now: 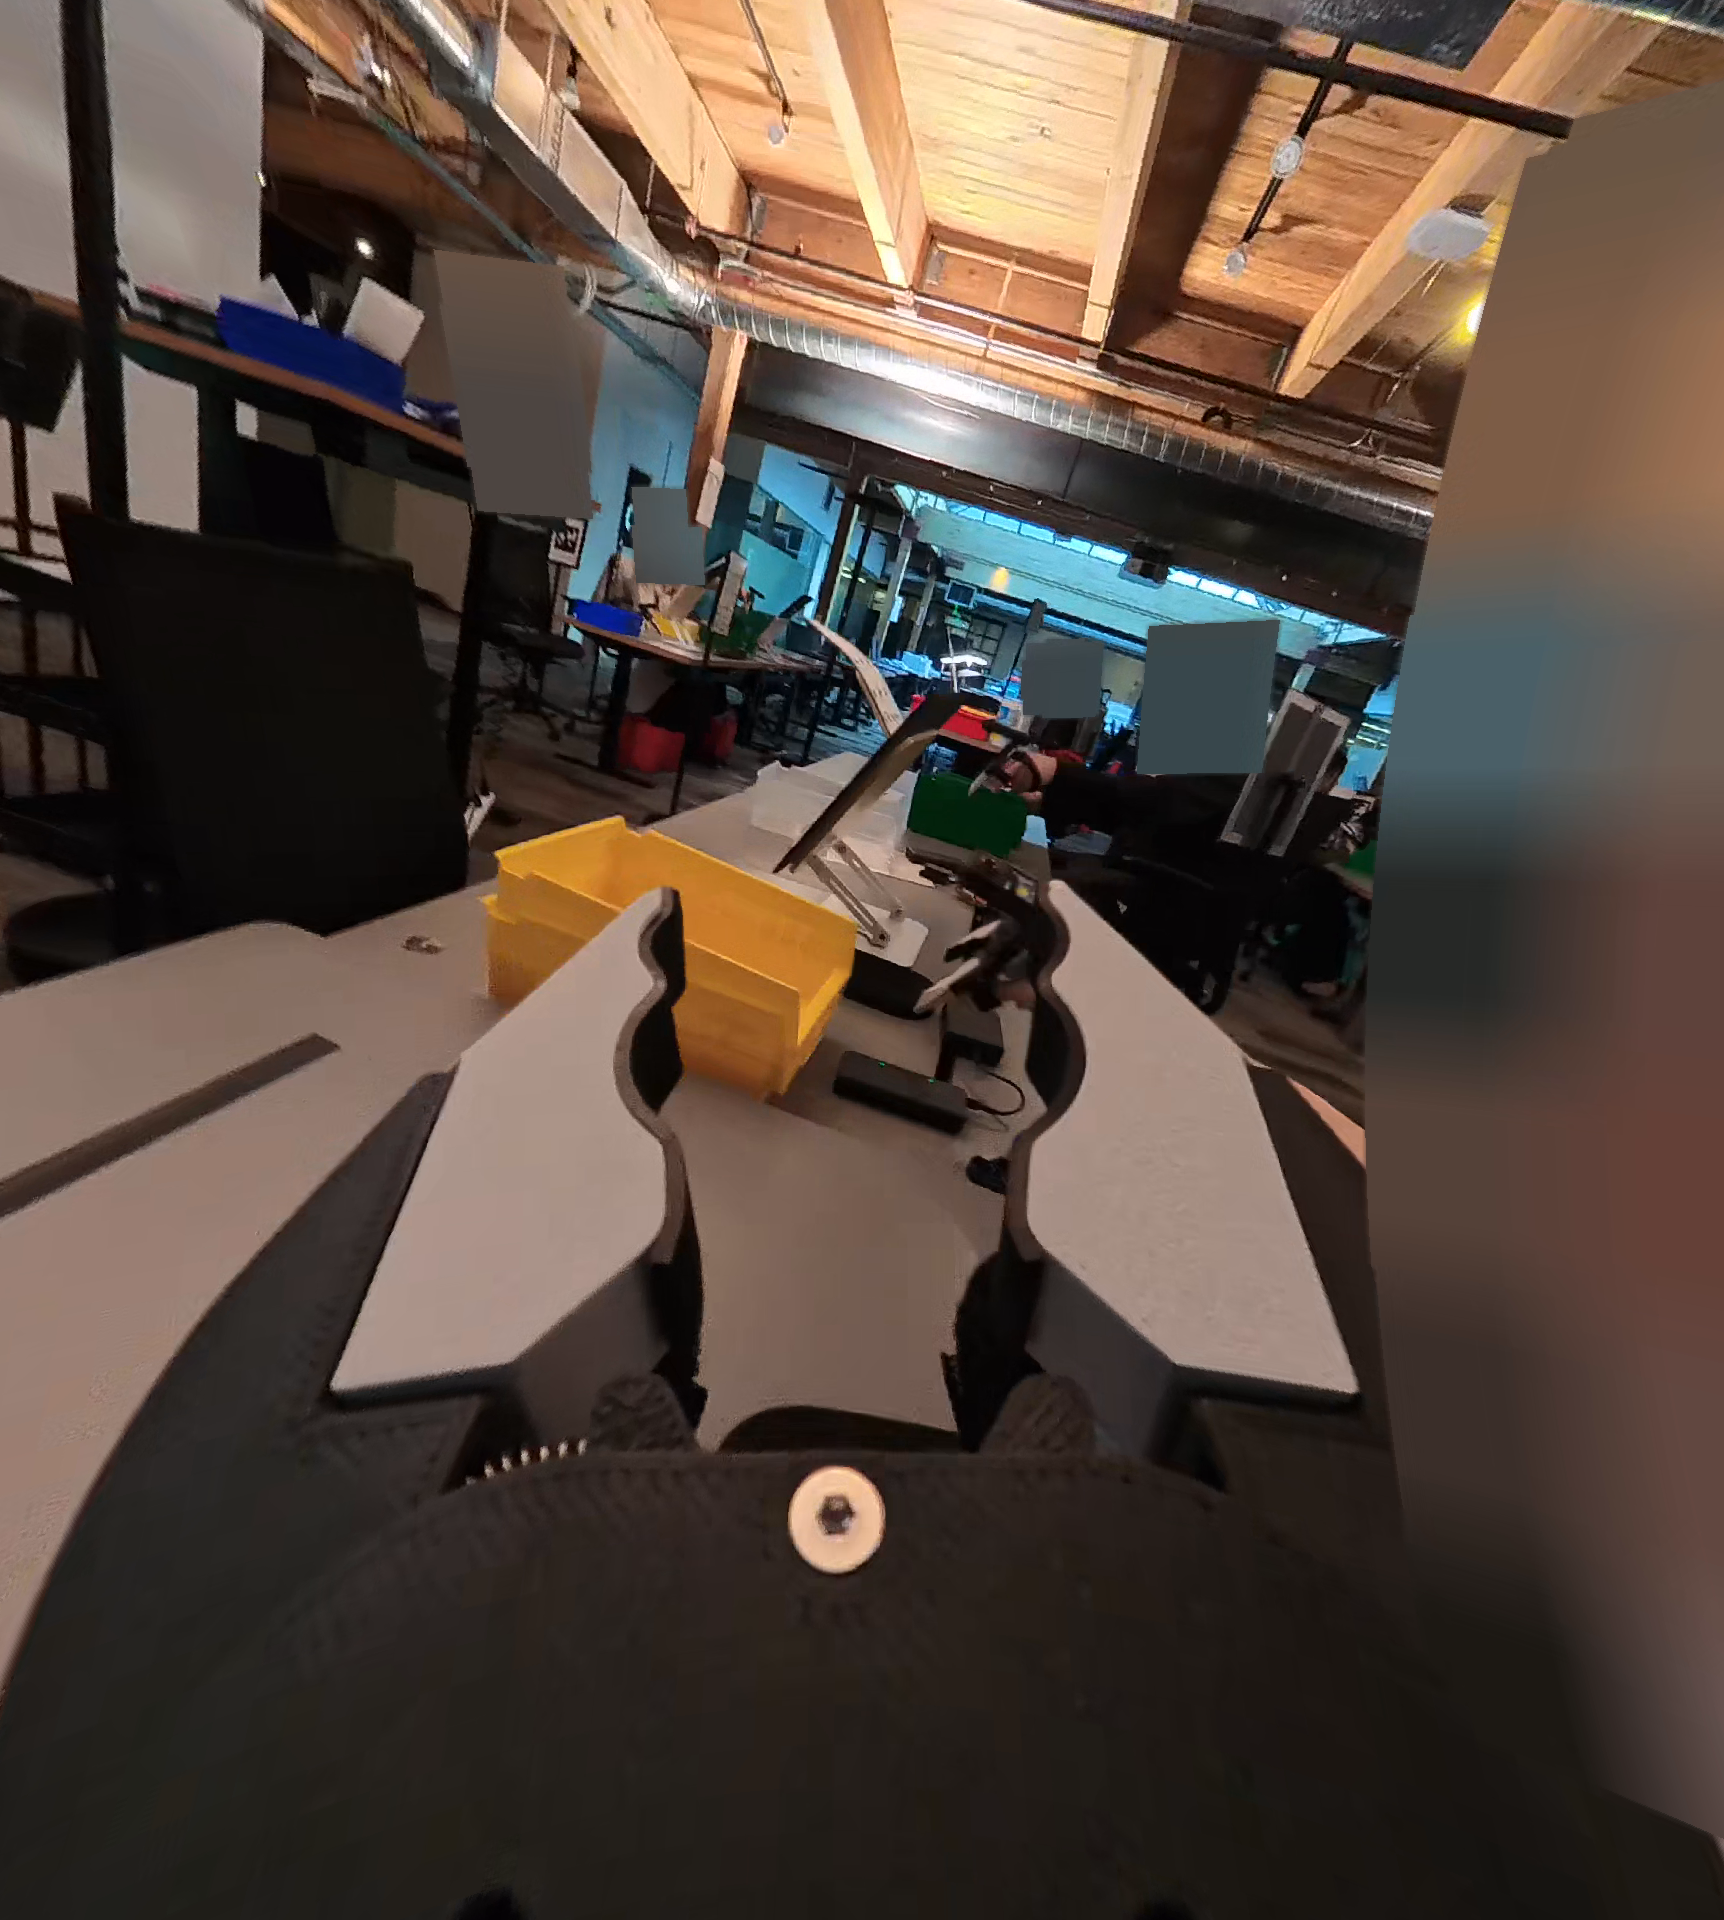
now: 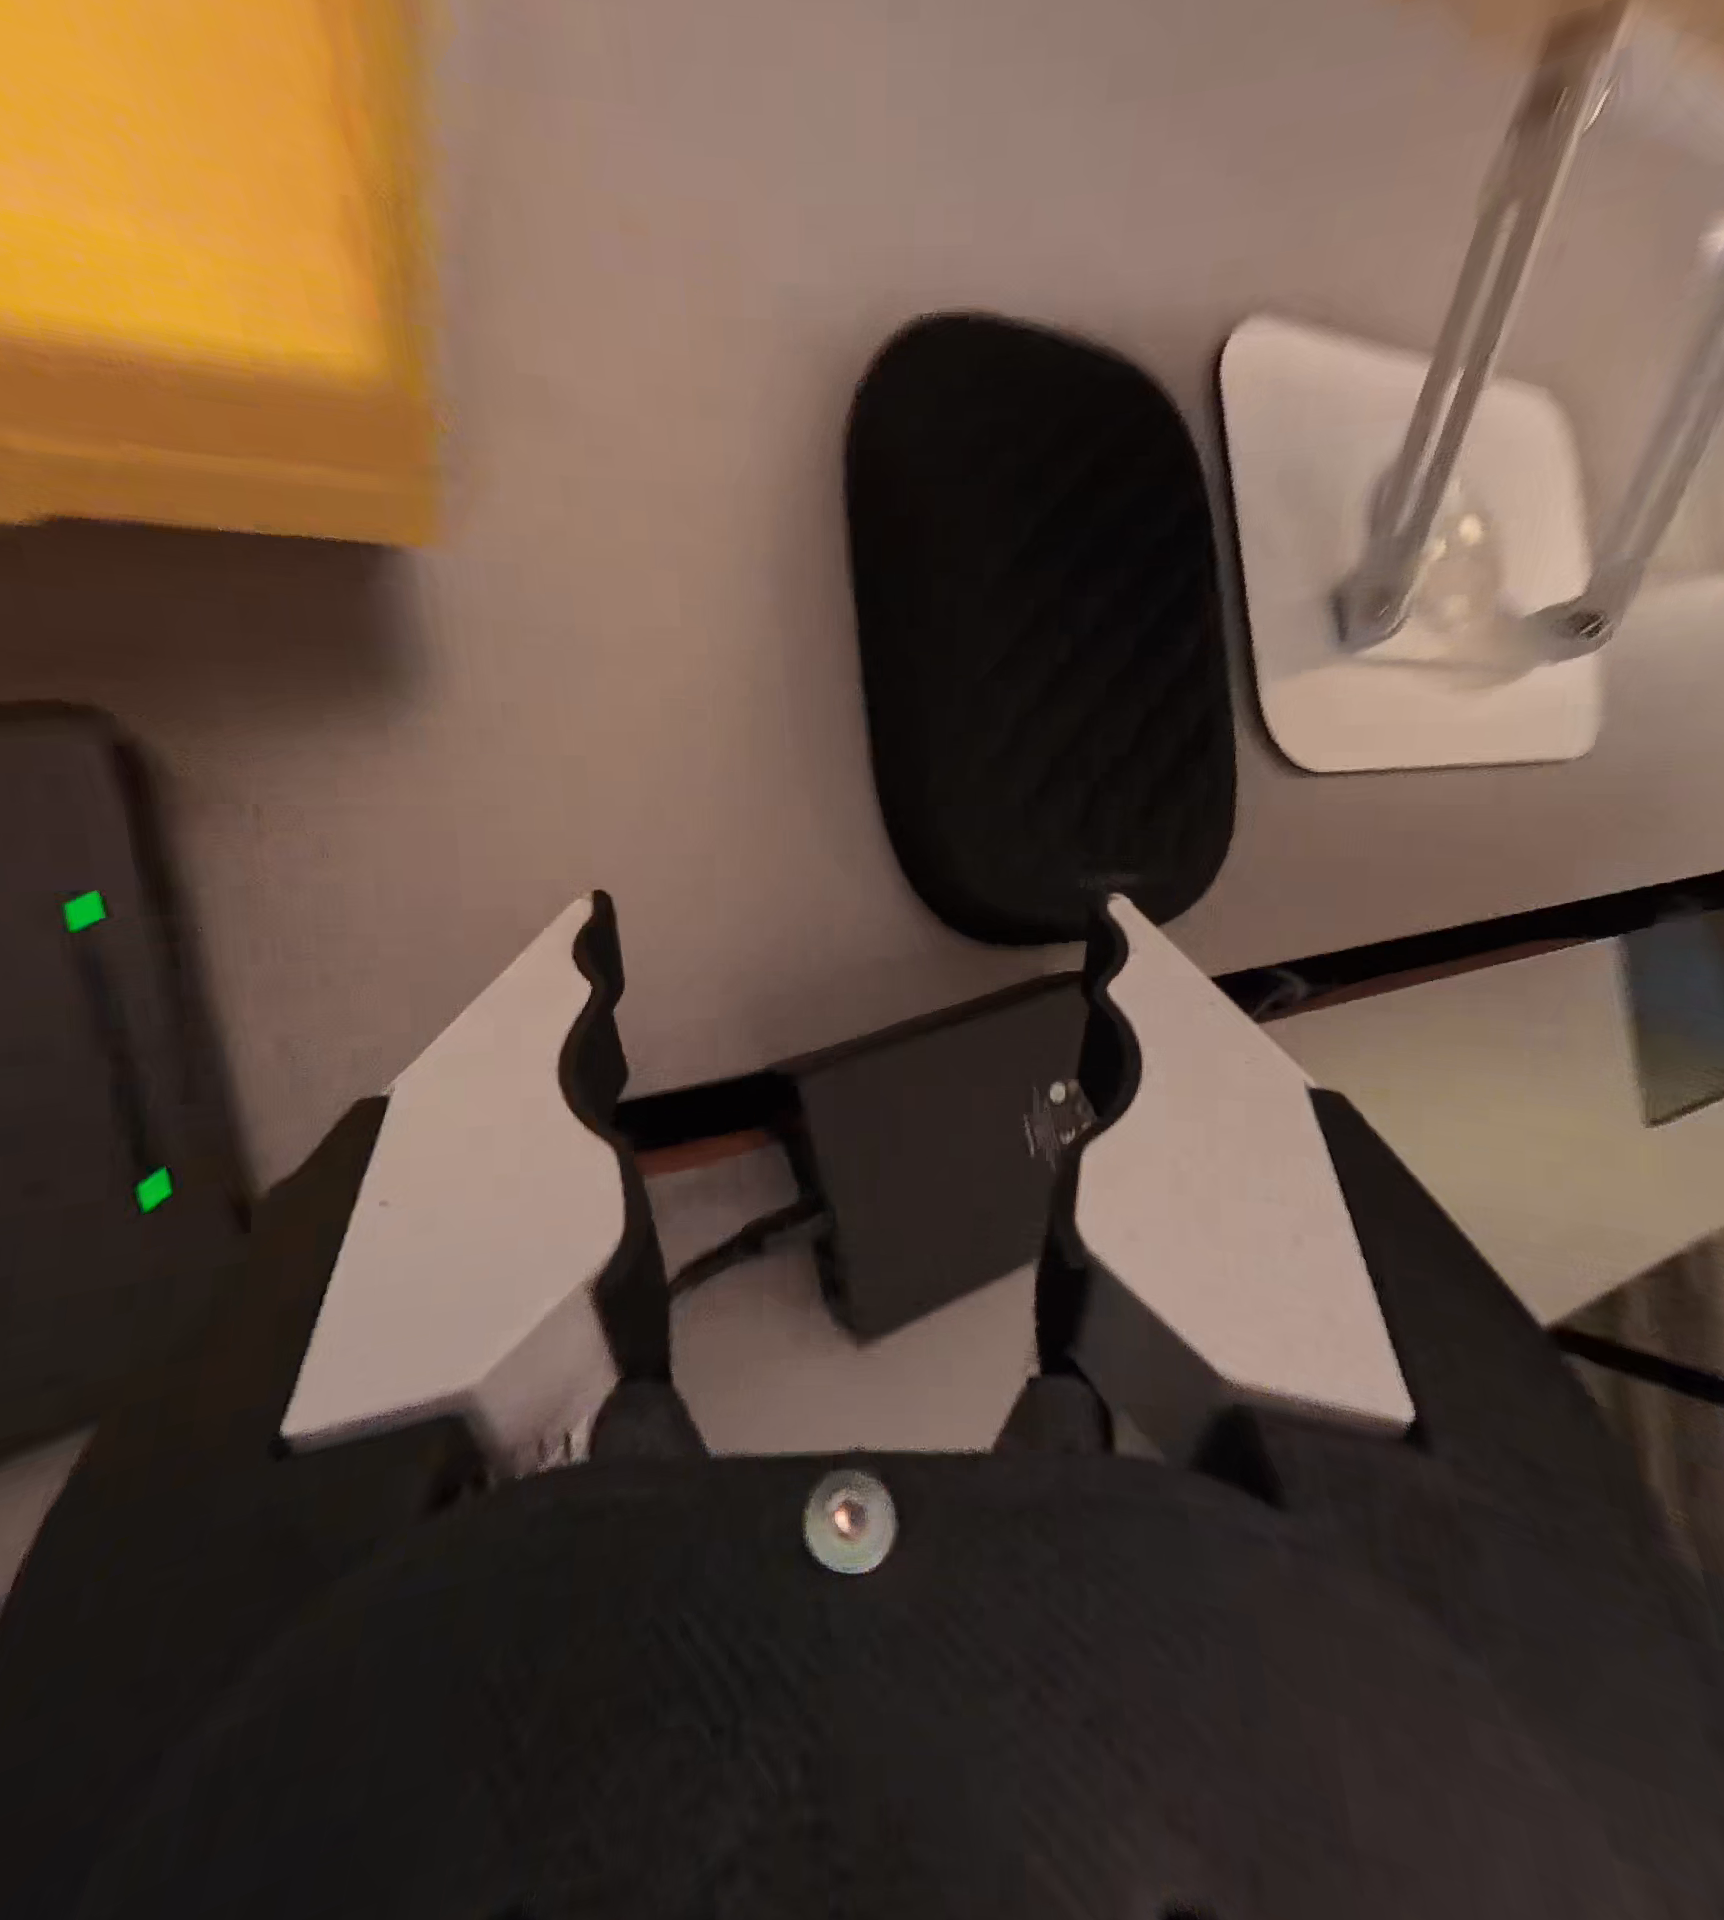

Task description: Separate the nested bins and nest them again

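Both claws gape wide and bare. Just ahead-left of the left claw [image 1: 853, 914], the nested yellow bins [image 1: 671, 935] look light, stiff, slick – best pinched at a rim wall.

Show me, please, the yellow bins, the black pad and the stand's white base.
Yellow bins [image 1: 733, 940]: left wrist view, near side wall.
Black pad [image 2: 1034, 623]: right wrist view, its middle.
White base [image 2: 1357, 717]: right wrist view, bare near part.

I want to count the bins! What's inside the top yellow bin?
The top yellow bin shows only bare yellow walls inside. Its floor is hidden behind the near wall and the left gripper's finger, so something small could be there.
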`<act>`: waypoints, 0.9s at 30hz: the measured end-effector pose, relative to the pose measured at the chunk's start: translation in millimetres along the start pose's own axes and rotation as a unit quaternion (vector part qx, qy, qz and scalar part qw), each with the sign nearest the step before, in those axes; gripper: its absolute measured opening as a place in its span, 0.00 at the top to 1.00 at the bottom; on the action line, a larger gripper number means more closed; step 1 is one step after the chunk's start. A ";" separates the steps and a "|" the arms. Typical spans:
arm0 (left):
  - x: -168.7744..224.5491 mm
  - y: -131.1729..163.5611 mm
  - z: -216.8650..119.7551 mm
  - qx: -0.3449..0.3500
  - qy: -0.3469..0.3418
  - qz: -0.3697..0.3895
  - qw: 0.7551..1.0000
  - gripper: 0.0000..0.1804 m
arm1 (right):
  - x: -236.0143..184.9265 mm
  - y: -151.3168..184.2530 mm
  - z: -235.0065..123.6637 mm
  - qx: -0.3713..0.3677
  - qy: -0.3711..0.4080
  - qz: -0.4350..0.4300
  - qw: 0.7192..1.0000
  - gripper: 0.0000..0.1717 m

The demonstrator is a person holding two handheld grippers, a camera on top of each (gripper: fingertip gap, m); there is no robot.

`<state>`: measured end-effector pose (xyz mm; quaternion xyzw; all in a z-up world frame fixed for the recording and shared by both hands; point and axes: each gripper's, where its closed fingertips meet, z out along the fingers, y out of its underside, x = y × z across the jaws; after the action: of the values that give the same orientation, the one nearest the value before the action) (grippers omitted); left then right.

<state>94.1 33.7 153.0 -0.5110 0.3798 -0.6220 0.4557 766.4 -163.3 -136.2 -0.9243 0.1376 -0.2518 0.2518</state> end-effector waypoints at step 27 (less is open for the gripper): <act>-47.0 57.5 -10.0 -0.072 -0.078 -0.083 0.991 0.63 | 34.2 9.2 65.1 -0.220 -0.181 0.201 0.937 0.32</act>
<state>97.5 61.6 83.6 -0.6194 0.3429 -0.5869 0.3929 828.7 -158.3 -176.1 -0.9394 0.3249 0.0124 0.1082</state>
